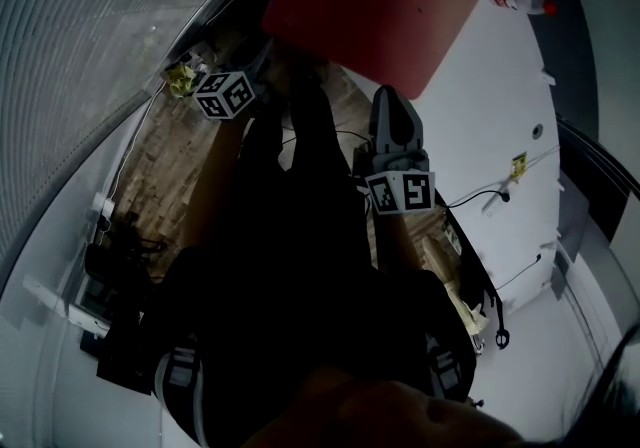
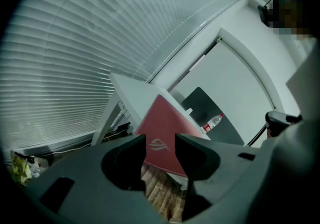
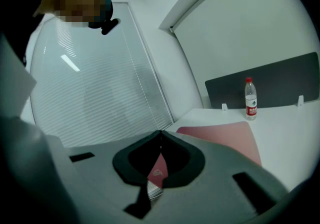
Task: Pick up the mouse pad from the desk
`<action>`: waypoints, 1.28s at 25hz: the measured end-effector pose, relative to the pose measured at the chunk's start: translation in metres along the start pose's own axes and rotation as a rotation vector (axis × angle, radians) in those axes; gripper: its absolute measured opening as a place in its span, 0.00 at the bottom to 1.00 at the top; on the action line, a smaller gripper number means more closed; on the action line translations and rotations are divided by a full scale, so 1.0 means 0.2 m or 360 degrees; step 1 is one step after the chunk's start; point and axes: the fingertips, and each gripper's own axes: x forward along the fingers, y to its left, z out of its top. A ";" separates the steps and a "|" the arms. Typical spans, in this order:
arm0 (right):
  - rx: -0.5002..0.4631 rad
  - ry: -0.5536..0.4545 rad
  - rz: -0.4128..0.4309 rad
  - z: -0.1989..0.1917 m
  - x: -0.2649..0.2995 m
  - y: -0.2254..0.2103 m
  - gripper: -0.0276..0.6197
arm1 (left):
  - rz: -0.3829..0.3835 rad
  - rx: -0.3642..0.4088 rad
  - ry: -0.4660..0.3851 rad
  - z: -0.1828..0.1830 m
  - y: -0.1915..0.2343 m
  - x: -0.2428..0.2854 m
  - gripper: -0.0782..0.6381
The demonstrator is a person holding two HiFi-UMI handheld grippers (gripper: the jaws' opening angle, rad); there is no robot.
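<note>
Your dark sleeves (image 1: 300,236) fill the bottom of the head view, with both tools reaching out from them toward the desk corner. Your left gripper (image 2: 160,142) stands released, its jaws apart and nothing pressed between the pads. Through the gap you see the logo corner of the mouse pad (image 1: 375,6). Your right gripper (image 3: 160,137) is clenched, jaws tip to tip, and grasps nothing. The same logo corner shows just beyond its tips.

Behind everything, the window blinds (image 2: 100,43) cover the wall on your left. The white desk (image 3: 295,128) runs along the right side of the head view, with wood floor (image 1: 170,166) beside it. A dark partition panel (image 3: 280,85) stands upright along the desk's far edge. The red mouse pad lies flat on the desk top at the near corner, and its corner toward you juts out past the desk's edge. A clear water bottle (image 3: 250,98) with a red cap stands upright in front of the panel, apart from the pad.
</note>
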 end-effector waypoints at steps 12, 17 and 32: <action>-0.0003 0.0066 0.0008 -0.06 0.08 0.02 0.05 | 0.0070 -0.0148 0.0072 -0.10 0.23 0.14 0.36; -0.0002 0.0090 0.0014 -0.09 0.11 0.03 0.05 | 0.0013 -0.0222 0.0105 -0.15 0.25 0.19 0.37; -0.0124 0.0154 -0.0003 -0.20 0.36 -0.03 0.05 | -0.0087 -0.0305 0.0092 -0.15 0.20 0.23 0.37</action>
